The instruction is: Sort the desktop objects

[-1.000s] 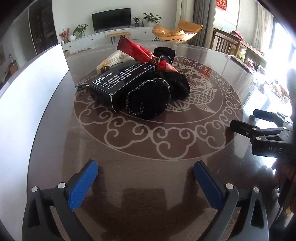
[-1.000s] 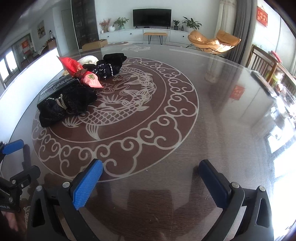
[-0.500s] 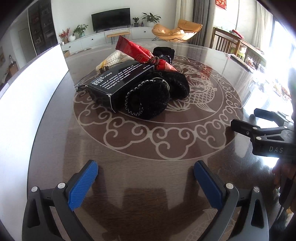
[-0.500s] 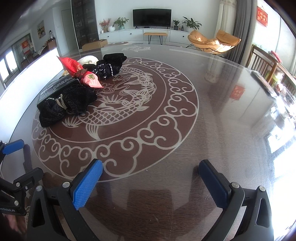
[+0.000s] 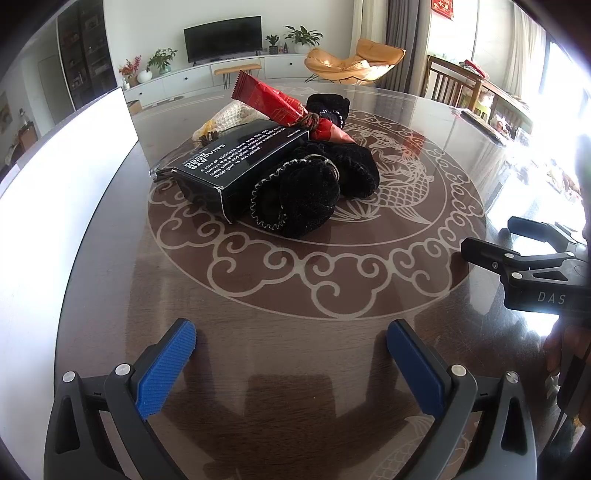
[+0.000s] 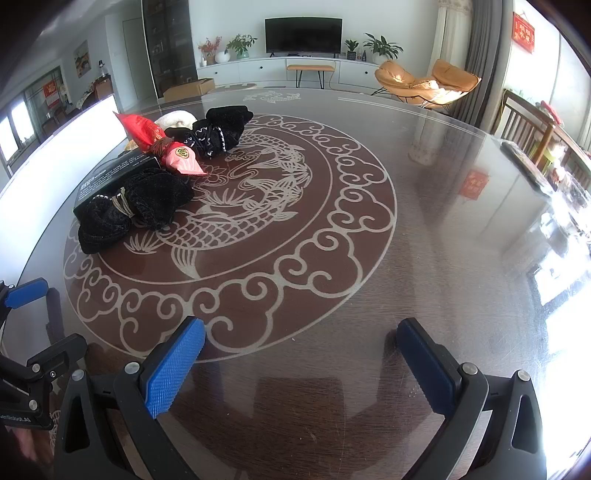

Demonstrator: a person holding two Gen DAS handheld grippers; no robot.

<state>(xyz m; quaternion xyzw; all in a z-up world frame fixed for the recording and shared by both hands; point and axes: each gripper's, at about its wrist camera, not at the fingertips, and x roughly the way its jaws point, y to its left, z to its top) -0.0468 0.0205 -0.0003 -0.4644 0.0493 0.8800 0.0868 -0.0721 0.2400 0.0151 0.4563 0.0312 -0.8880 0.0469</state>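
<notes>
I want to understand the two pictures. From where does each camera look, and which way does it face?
Left wrist: on the left gripper, low over the table, facing the black box; right gripper at right edge.
Right wrist: on the right gripper, facing across the table, pile at left; left gripper at left edge.
Shared: box, red packet, black pouches.

Television (image 6: 303, 36) — orange chair (image 6: 424, 83); potted plants (image 6: 242, 46)
</notes>
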